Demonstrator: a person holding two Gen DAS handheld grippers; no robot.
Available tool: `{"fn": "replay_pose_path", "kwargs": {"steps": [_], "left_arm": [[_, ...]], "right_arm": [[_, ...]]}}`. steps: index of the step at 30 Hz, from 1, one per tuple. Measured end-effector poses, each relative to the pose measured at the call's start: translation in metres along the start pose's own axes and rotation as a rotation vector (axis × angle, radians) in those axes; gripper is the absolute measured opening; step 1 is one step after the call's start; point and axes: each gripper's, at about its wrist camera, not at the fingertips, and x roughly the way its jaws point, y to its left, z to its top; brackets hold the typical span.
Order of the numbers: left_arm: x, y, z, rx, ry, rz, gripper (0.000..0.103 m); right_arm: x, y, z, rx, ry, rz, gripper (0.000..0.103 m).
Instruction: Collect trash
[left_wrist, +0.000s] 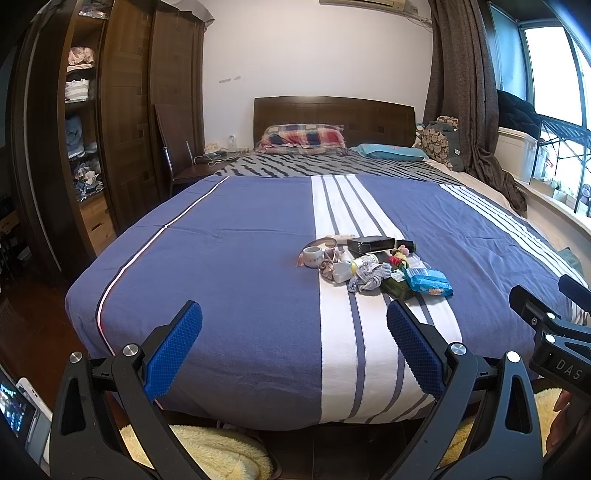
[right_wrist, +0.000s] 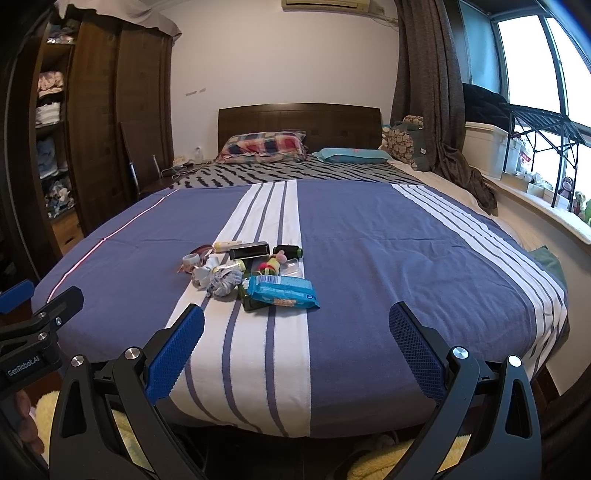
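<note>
Both tongs spread wide, empty, at bed (left_wrist: 221, 295) foot. Pile of trash (right_wrist: 251, 273) ahead mid-bed; right tongs (right_wrist: 295, 332) nearer than left tongs (left_wrist: 293, 332).

Daylight comes in from the window (right_wrist: 535, 66) on the right, which glares white. The bed (right_wrist: 369, 240) is bright and sharp. The wardrobe (left_wrist: 122, 110) side is dark. Edges bend round.

A heap of small items (right_wrist: 251, 275) lies on the bed (right_wrist: 369, 258), ahead and left of the right gripper (right_wrist: 296, 336). Pillows (right_wrist: 264, 146) lie far behind it; a wardrobe (right_wrist: 110, 122) stands left.
</note>
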Motion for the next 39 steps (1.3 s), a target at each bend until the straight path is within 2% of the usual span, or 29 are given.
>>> {"fn": "replay_pose_path", "kwargs": {"steps": [24,36,39], "left_arm": [[0.010,0.007,-0.006,-0.006,0.020,0.006,0.095],[0.046,0.004,-0.020,0.002,0.096,0.015,0.095],[0.057,0.005,-0.021,0.008,0.112,0.004,0.095]], "right_arm": [[0.006,-0.001,-0.006,0.005,0.009,-0.006,0.100],[0.039,-0.012,-0.017,0.018,0.077,-0.019,0.100],[0.054,-0.018,-0.018,0.049,0.095,0.010,0.100]]}}
